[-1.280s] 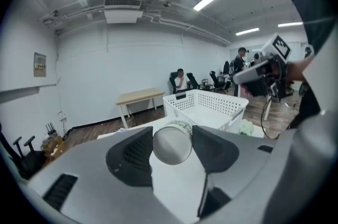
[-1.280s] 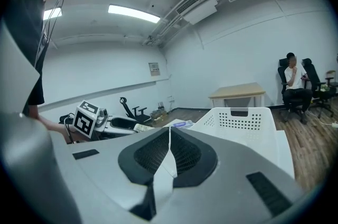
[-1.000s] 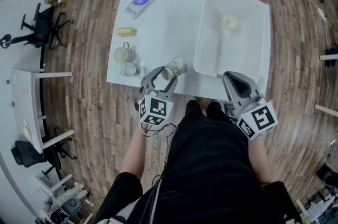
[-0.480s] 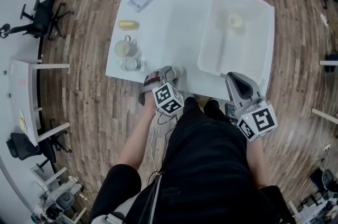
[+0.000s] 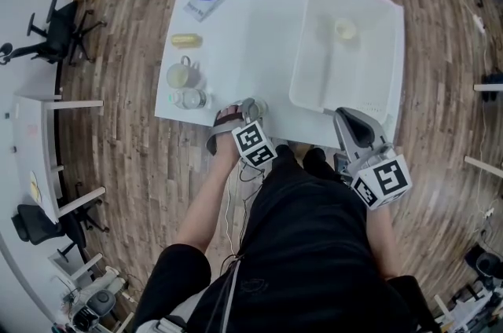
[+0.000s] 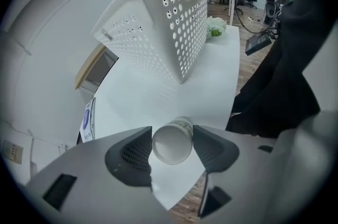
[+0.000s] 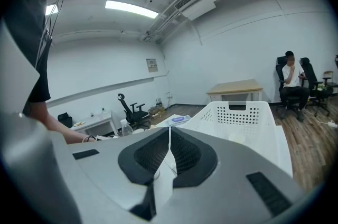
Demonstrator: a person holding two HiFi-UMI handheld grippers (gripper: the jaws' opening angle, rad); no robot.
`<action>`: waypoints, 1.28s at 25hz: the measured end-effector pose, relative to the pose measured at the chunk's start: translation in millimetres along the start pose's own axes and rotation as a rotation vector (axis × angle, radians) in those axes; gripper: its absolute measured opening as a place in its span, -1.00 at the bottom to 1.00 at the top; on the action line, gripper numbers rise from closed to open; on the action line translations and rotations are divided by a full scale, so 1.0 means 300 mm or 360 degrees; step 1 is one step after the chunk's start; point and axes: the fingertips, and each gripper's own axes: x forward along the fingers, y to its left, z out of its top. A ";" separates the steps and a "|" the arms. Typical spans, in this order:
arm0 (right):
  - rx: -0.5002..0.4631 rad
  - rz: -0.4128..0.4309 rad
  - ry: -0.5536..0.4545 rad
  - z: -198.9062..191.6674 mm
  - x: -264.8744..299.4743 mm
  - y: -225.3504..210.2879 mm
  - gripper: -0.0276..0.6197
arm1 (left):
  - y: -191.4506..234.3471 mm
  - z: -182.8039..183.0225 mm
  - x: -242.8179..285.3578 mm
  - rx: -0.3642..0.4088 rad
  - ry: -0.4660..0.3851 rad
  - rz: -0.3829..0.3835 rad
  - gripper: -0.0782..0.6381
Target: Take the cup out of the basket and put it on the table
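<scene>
Edge: cup [image 6: 172,143] by table's [image 6: 158,101] near edge; basket [image 6: 169,27] near.
Cup axis: along left gripper's [image 6: 172,137] jaws.
Left jaws: opening, touching cup.
Right gripper [image 7: 169,131]: closed, empty.

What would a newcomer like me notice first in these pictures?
The large white perforated basket fills the right half of the white table. At the table's near edge, the left tool has a paper cup between its jaws, which are opening. The right tool, jaws shut and empty, hangs by the basket's near corner.
</scene>
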 end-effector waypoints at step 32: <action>-0.0016 -0.0011 -0.0078 0.038 0.001 -0.027 -0.83 | 0.292 0.303 -0.510 -0.0757 -0.1143 0.0350 -0.75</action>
